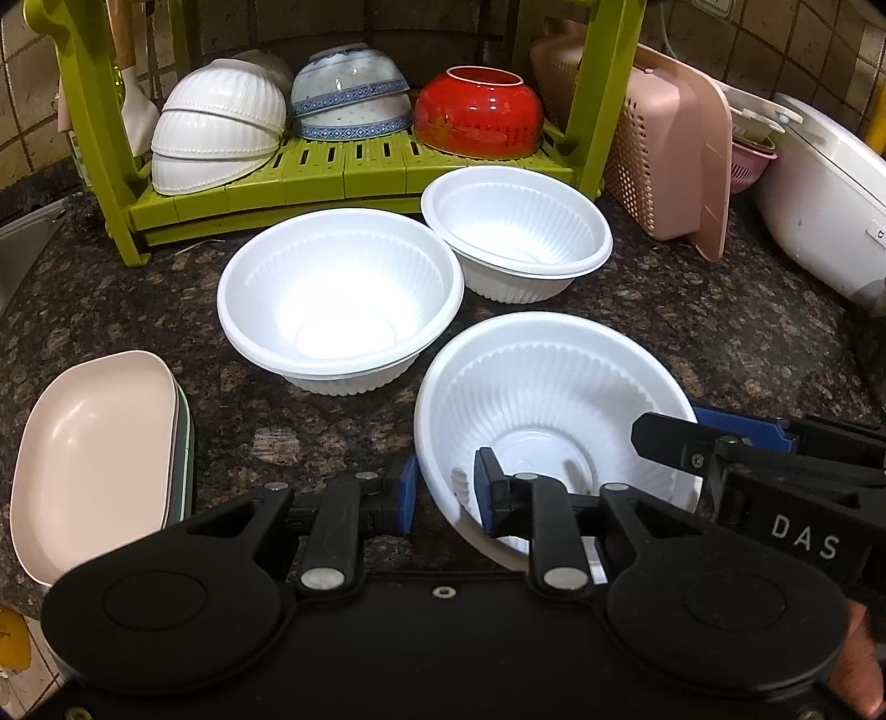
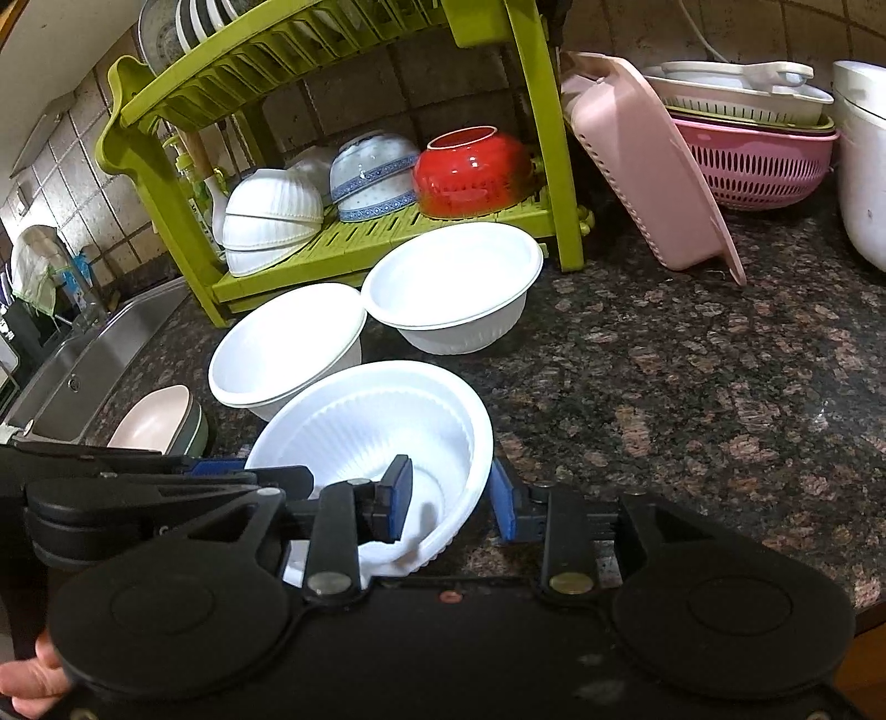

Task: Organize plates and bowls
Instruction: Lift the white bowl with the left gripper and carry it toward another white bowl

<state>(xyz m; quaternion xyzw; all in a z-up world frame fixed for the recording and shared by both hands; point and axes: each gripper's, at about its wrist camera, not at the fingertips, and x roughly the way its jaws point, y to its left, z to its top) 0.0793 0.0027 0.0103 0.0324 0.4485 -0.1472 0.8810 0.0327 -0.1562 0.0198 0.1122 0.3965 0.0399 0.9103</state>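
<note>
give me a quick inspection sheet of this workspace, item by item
surface: dark speckled stone counter, dry as far as can be seen
job's things: three white ribbed bowls; nearest bowl tilted between both grippers, middle bowl looks like two nested, far bowl upright by the green rack; stacked pink dishes at left
rack: white, blue-patterned and red bowl upside down on lower shelf
clutter: pink basket leaning, pink colander, white appliance
grippers: left gripper and right gripper each straddle the nearest bowl's rim, jaws open
cables: white cord on the wall
surroundings: tiled wall, steel sink at left
</note>
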